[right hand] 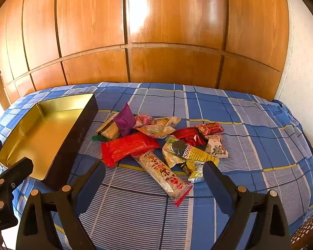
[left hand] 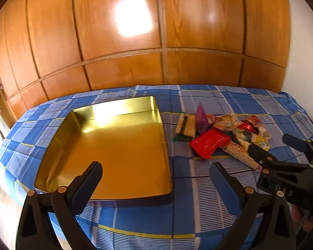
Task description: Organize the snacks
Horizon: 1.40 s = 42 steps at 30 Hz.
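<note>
An open gold tin [left hand: 123,152] [right hand: 37,133] lies empty on the blue checked bedspread. To its right sits a pile of wrapped snacks: a red packet [right hand: 127,148] [left hand: 208,143], a long clear bar with cartoon print [right hand: 164,175], a purple pouch [right hand: 126,119] [left hand: 201,117], a yellow and black packet [right hand: 194,156] and smaller red wrappers [right hand: 210,128]. My left gripper [left hand: 156,170] is open, low over the tin's near right corner. My right gripper [right hand: 154,170] is open just in front of the long bar, holding nothing; it also shows in the left wrist view [left hand: 271,148].
A wooden panelled wardrobe [right hand: 156,41] rises right behind the bed. A white wall [right hand: 302,73] stands at the right. The bedspread [right hand: 250,125] lies flat to the right of the pile. The left gripper's side [right hand: 8,179] shows at the right wrist view's left edge.
</note>
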### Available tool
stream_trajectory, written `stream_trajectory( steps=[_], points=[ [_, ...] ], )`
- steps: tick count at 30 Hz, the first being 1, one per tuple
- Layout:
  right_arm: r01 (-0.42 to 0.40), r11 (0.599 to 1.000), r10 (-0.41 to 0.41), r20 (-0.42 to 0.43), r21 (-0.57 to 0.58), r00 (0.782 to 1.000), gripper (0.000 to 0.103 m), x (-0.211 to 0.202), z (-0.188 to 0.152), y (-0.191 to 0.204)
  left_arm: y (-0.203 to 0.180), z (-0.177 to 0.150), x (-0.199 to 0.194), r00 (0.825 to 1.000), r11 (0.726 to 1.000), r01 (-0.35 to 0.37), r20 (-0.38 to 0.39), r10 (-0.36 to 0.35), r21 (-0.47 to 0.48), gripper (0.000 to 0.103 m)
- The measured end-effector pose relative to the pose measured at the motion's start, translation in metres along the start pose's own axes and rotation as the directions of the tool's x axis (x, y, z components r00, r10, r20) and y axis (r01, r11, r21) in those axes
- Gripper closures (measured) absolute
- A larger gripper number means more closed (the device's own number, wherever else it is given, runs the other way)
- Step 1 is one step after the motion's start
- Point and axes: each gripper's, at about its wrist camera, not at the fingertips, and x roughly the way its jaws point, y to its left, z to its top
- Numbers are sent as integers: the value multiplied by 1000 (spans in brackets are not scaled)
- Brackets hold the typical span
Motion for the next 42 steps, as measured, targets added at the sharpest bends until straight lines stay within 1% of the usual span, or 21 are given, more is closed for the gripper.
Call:
stream_trajectory(
  steps=[3,5,7,9,11,13,15,16,18,20,21,22,23,24,26,29,31,33,35,38,42],
  points=[
    [-15,1000,14,-9,-12,1000,7,3,5,-7,-2,1,2,998,998,63,-14,-63,6,0],
    [-39,999,38,-29,-33,999,7,6,13,-15,-2,4,6,992,993,117,-39,-117,1,0],
    [-70,996,67,-58,-51,996,7,11,22,-23,-4,9,11,986,988,152,-75,-152,0,0],
    [-130,989,122,-111,-73,986,7,20,33,-35,-6,13,16,979,983,180,-94,-178,14,0],
    [-196,976,176,-178,-100,968,7,31,44,-48,-10,19,21,971,975,218,-114,-211,51,3],
    [-226,962,188,-229,-152,955,7,42,52,-58,-13,26,29,959,965,248,-162,-233,78,22],
    [-234,944,174,-255,-230,951,9,54,57,-68,-18,34,38,947,955,277,-197,-253,105,30],
    [-239,941,171,-273,-239,947,12,62,60,-75,-21,37,42,943,950,287,-209,-258,124,34],
    [-240,945,171,-292,-222,941,15,74,63,-89,-31,43,51,931,931,322,-238,-278,171,37],
    [-243,953,183,-296,-181,938,17,84,64,-103,-43,48,63,910,904,370,-277,-307,214,42],
    [-249,957,198,-293,-148,935,19,88,63,-110,-50,50,71,904,895,380,-300,-305,233,49],
    [-251,960,204,-299,-127,932,20,91,62,-115,-53,51,79,898,890,386,-319,-303,242,53],
    [-225,966,175,-317,-129,932,21,94,62,-117,-58,53,86,891,885,396,-336,-305,247,54],
    [-228,965,180,-306,-131,935,21,92,62,-118,-65,54,96,883,876,407,-357,-305,259,54],
    [-251,961,207,-301,-115,931,21,91,66,-121,-75,55,109,877,860,419,-376,-299,292,54],
    [-256,960,214,-296,-114,931,21,91,68,-121,-92,54,132,849,825,460,-433,-302,327,54],
    [-270,958,230,-296,-101,927,21,90,69,-122,-101,53,145,847,814,461,-450,-284,353,54],
    [-270,958,231,-293,-99,928,21,91,71,-121,-106,54,161,846,814,452,-466,-261,365,54],
    [-273,957,237,-285,-95,929,21,88,72,-121,-108,56,171,837,813,459,-481,-260,359,54],
    [-274,958,242,-270,-87,932,21,87,75,-123,-111,59,180,835,801,466,-486,-259,375,54],
    [-270,959,238,-269,-88,933,21,87,76,-122,-112,64,188,824,795,488,-490,-284,360,54]
  ],
)
